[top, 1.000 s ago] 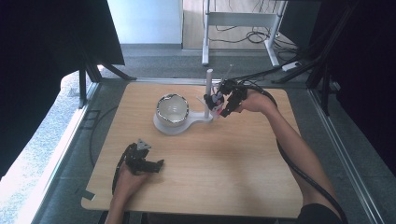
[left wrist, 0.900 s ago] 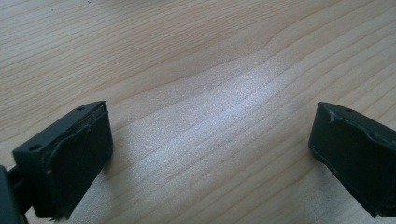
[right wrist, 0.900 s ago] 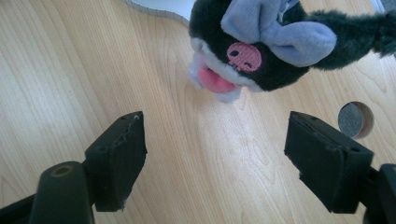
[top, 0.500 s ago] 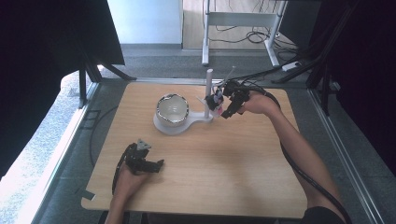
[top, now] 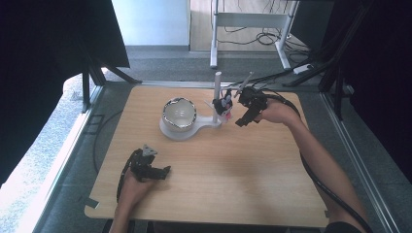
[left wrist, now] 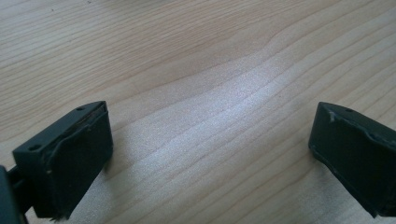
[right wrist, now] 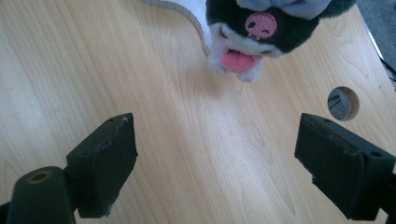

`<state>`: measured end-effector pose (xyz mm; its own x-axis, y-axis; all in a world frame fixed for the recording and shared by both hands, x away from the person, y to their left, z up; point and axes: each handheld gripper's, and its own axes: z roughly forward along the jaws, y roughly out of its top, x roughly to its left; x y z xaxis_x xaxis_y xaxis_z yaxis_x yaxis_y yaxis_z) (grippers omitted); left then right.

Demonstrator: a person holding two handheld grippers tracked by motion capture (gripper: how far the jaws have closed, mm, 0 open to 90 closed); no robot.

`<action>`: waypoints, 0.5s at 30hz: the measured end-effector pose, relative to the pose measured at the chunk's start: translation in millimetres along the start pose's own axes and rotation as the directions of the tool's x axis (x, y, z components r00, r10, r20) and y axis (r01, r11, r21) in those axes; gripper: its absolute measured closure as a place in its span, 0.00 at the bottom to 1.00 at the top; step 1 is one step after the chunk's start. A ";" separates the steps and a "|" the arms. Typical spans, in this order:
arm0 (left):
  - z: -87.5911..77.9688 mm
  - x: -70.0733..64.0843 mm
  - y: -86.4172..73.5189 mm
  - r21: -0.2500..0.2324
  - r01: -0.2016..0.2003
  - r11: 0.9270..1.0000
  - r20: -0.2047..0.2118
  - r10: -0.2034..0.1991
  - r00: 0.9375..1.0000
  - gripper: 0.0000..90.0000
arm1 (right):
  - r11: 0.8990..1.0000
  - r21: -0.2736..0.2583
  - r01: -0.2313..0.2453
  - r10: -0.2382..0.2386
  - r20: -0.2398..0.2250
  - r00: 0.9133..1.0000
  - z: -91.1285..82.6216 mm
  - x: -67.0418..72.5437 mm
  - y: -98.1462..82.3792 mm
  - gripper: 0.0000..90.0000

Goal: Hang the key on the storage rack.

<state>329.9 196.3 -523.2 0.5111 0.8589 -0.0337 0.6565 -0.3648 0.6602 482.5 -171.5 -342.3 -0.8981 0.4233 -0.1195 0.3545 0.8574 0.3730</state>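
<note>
- I am reading no brand, label or writing anywhere; the nearest to a mark is the pink skull-like patch on the black and white plush toy [right wrist: 261, 25].
- The white stand [top: 187, 130] is sitting near the far edge of the table [top: 252, 184], about midway along it, and is carrying a shiny round bowl [top: 179, 113]; I cannot tell whether anything is lying in the bowl.
- The plush toy [top: 224, 104] is hanging beside the stand's upright post [top: 217, 94], just over the tabletop.
- My right tongs [top: 241, 116] are hovering just to the right of the toy, apart from it. Their jaws have just been opening and are now standing wide, with bare wood between them.
- Compared with a second ago, my right tongs are sitting a little farther from the toy, which was then right at their jaws.
- My left tongs [top: 164, 171] are resting near the near-left corner, jaws spread wide and gripping nothing, in the same place as before.
</note>
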 end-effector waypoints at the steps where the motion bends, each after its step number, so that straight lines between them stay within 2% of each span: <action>1: 0.0 0.0 0.0 0.000 0.000 1.000 0.000 0.000 1.000 0.00 | 1.000 -0.003 -0.003 0.003 0.001 1.000 -1.1 0.7 -1.8 0.15; 15: 0.2 -0.1 -0.1 -0.003 0.001 1.000 -0.002 -0.001 1.000 0.00 | 0.999 -0.034 -0.022 0.023 0.012 1.000 -13.7 6.3 -31.2 0.13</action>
<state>329.9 196.2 -523.4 0.5097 0.8597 -0.0327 0.6554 -0.3633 0.6622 462.2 -199.5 -342.1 -0.8866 0.4461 -0.1222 0.3653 0.8374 0.4067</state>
